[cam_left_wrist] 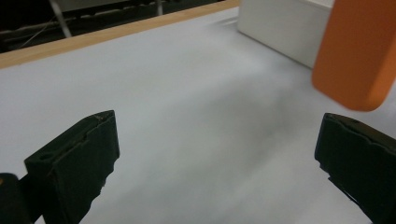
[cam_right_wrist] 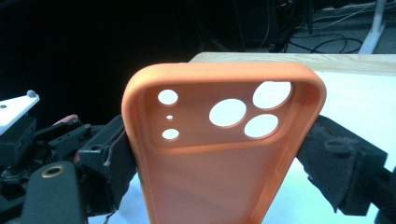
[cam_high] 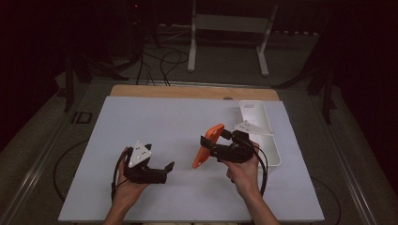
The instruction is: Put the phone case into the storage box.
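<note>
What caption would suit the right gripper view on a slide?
Orange phone case clamped between the right gripper's black jaws, camera cut-outs at the top, above the white table.

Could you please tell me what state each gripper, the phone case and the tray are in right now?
Left gripper: open, jaws wide apart, holding nothing, low over the table.
Right gripper: shut on the orange phone case, jaws on its two long sides.
Orange phone case: empty, lifted off the table, tilted, camera cutouts away from the hand.
White tray: open-topped, resting on the table; contents not visible.
</note>
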`<move>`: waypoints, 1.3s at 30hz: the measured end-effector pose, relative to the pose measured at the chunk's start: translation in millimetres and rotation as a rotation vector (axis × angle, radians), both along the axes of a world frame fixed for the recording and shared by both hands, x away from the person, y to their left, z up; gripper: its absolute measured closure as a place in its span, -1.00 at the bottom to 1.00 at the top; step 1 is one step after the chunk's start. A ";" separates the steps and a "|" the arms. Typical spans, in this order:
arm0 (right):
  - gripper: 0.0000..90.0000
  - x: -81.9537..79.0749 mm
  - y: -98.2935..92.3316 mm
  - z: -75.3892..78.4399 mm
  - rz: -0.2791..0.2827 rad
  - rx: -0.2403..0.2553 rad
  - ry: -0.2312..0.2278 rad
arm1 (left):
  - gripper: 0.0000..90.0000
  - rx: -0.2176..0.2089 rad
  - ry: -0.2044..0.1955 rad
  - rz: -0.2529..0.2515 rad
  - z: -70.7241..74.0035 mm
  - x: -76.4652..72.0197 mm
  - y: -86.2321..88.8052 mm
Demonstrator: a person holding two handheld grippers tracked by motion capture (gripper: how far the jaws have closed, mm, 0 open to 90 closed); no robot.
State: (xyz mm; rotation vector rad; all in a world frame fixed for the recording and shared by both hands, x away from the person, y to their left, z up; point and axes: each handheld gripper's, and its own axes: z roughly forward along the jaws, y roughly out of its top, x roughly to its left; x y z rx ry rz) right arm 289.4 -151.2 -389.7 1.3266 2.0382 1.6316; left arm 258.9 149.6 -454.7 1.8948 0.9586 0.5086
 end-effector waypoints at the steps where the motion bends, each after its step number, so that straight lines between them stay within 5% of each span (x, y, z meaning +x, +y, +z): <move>1: -0.62 0.2 -0.3 0.2 -0.001 -0.001 -0.003 | -0.98 -0.001 0.002 0.005 -0.5 0.2 2.1; 39: -0.62 20.5 -14.7 14.3 -0.072 -0.026 -0.025 | -0.99 0.005 -0.003 0.112 -20.4 -13.3 65.3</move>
